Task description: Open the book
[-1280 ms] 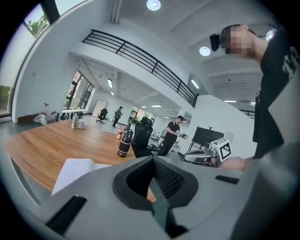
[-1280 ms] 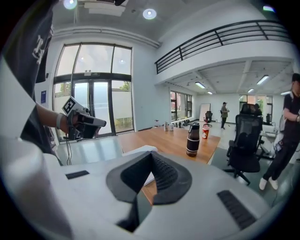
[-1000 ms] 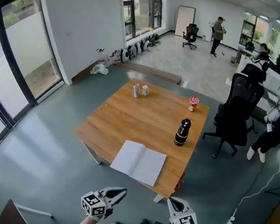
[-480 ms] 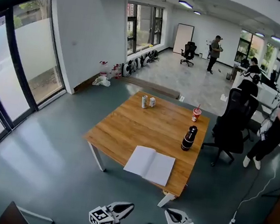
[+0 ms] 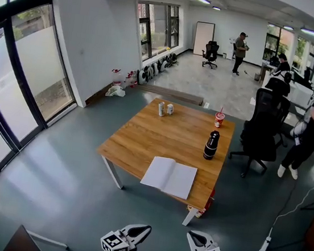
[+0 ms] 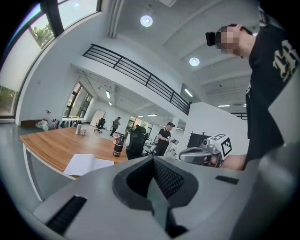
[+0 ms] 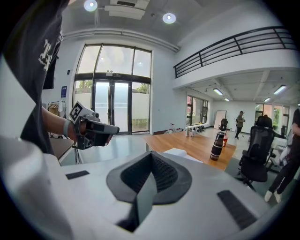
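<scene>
Head view: book [image 5: 168, 177] lies open at table [image 5: 144, 132] near edge, well apart from left tool [image 5: 142, 229] & right tool [image 5: 193, 236] below. Left gripper view: we see jaws together, empty; book far ahead-left. Right gripper view: same, book ahead-right.

Bright open office around me: white walls [image 5: 100, 34], grey-green floor [image 5: 54, 166].
A wooden table [image 5: 144, 137] stands ahead of me on the smooth floor; tall dark-framed windows [image 5: 20, 75] curve along my left, full of daylight; more windows [image 5: 158, 27] sit in the far wall; a black office chair [image 5: 259, 135] stands near the table's right edge; round ceiling lights [image 6: 146, 20] glow overhead, and a railed balcony [image 6: 136, 75] runs high along the wall.
</scene>
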`<state>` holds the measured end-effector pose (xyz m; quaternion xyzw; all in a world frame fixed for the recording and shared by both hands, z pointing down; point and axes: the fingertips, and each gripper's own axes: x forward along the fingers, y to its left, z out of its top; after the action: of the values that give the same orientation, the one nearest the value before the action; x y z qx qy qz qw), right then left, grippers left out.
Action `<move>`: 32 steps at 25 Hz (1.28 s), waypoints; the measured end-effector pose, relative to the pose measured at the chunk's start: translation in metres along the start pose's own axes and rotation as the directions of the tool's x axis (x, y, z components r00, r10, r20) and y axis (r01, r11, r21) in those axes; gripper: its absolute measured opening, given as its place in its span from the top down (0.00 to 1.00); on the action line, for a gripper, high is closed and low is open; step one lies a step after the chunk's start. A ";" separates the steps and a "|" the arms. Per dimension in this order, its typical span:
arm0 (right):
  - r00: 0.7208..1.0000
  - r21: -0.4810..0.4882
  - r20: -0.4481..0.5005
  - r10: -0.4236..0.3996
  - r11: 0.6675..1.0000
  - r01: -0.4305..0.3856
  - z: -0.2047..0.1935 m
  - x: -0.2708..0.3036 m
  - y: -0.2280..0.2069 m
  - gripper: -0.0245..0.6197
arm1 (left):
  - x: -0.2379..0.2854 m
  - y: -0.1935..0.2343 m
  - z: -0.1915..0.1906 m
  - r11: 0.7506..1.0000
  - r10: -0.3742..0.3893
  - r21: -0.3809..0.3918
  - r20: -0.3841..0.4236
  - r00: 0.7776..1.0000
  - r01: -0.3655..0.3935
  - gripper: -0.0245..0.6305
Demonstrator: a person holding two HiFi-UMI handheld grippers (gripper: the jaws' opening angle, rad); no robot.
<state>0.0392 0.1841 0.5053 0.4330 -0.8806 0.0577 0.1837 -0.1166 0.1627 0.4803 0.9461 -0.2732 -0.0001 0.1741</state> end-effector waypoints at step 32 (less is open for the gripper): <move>0.997 0.001 0.057 -0.056 0.998 0.056 -0.025 -0.106 -0.141 0.98 | 0.161 -0.104 -0.001 0.999 -0.039 0.016 0.002 0.999 0.039 0.95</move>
<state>0.2160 0.1820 0.4806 0.4589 -0.8730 0.0401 0.1602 0.0742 0.1618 0.4621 0.9526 -0.2550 -0.0022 0.1661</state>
